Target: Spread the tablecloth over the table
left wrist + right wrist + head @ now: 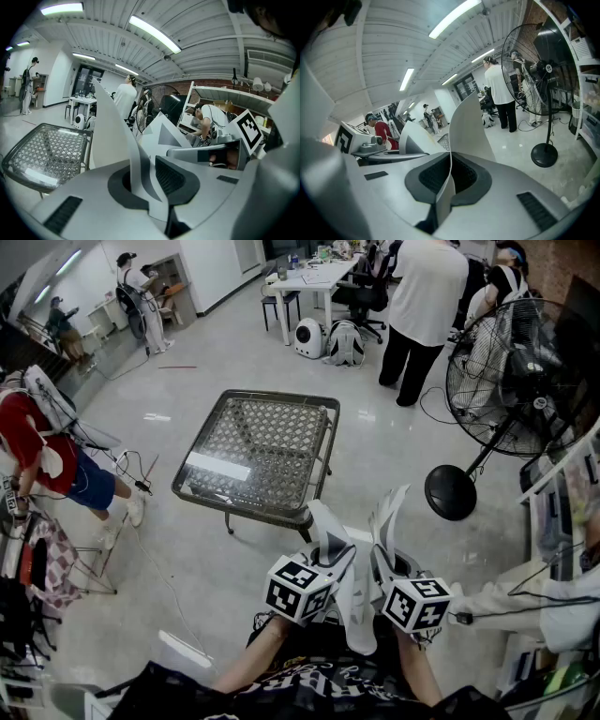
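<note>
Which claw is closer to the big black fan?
Right. The right claw sits below-left of the fan; the left claw is farther left, beyond it. Both pinch the tablecloth.

Head view steeply down, gripper views close along their jaws, all sharing the mesh table (258, 451)
</note>
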`<move>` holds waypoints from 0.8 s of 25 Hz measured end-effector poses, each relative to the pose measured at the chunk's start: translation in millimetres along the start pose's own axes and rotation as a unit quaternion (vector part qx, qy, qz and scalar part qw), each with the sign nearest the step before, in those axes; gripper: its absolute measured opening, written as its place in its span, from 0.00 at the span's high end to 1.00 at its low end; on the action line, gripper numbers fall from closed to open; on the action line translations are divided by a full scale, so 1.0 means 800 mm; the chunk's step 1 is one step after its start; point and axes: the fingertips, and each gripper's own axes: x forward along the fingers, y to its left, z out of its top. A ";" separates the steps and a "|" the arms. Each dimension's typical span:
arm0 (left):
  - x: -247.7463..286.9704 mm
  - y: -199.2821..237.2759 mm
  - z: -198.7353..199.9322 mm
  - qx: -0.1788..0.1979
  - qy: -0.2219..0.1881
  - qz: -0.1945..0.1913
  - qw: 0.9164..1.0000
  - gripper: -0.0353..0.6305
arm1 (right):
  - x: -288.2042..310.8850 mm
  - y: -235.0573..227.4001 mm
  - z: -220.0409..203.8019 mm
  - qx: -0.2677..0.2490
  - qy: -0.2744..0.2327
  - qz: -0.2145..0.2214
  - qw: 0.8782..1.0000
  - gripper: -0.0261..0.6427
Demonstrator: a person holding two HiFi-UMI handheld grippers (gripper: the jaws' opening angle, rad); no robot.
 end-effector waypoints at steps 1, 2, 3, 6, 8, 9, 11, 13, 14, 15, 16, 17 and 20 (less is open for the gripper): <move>0.000 0.000 -0.002 0.001 0.000 0.000 1.000 0.86 | 0.000 -0.001 -0.002 0.001 0.000 -0.002 1.000 0.94; 0.000 0.001 -0.004 0.002 0.000 -0.001 1.000 0.86 | 0.000 -0.003 -0.005 0.003 -0.001 -0.004 1.000 0.94; 0.000 0.001 -0.005 0.003 0.000 -0.001 1.000 0.86 | -0.001 -0.005 -0.006 0.004 -0.002 -0.005 1.000 0.94; 0.003 -0.002 -0.005 0.004 -0.002 -0.003 1.000 0.87 | -0.003 -0.011 -0.008 0.016 -0.006 -0.008 1.000 0.94; 0.004 -0.006 -0.004 0.006 -0.001 -0.006 1.000 0.87 | -0.007 -0.016 -0.009 0.028 -0.011 -0.010 1.000 0.94; 0.004 -0.007 -0.003 0.008 0.000 -0.007 1.000 0.87 | -0.009 -0.017 -0.008 0.033 -0.013 -0.011 0.999 0.94; 0.005 -0.010 -0.001 0.013 0.002 -0.009 1.000 0.87 | -0.012 -0.018 -0.005 0.041 -0.016 -0.013 0.999 0.94; 0.007 -0.012 0.001 0.023 0.005 -0.011 1.000 0.87 | -0.014 -0.020 -0.001 0.046 -0.018 -0.014 0.999 0.94; 0.009 -0.014 0.002 0.030 0.007 -0.012 0.999 0.87 | -0.015 -0.021 0.001 0.048 -0.021 -0.014 0.999 0.94; 0.010 -0.016 0.003 0.039 0.009 -0.014 0.999 0.87 | -0.017 -0.021 0.003 0.050 -0.023 -0.013 0.998 0.94; 0.011 -0.021 0.005 0.049 0.010 -0.017 0.999 0.87 | -0.019 -0.021 0.007 0.051 -0.027 -0.010 0.998 0.94; 0.013 -0.026 0.009 0.060 0.010 -0.022 0.998 0.87 | -0.020 -0.019 0.012 0.052 -0.031 -0.007 0.998 0.94; 0.021 -0.041 0.026 0.091 0.003 -0.038 0.995 0.87 | -0.021 -0.009 0.032 0.047 -0.048 0.008 0.998 0.94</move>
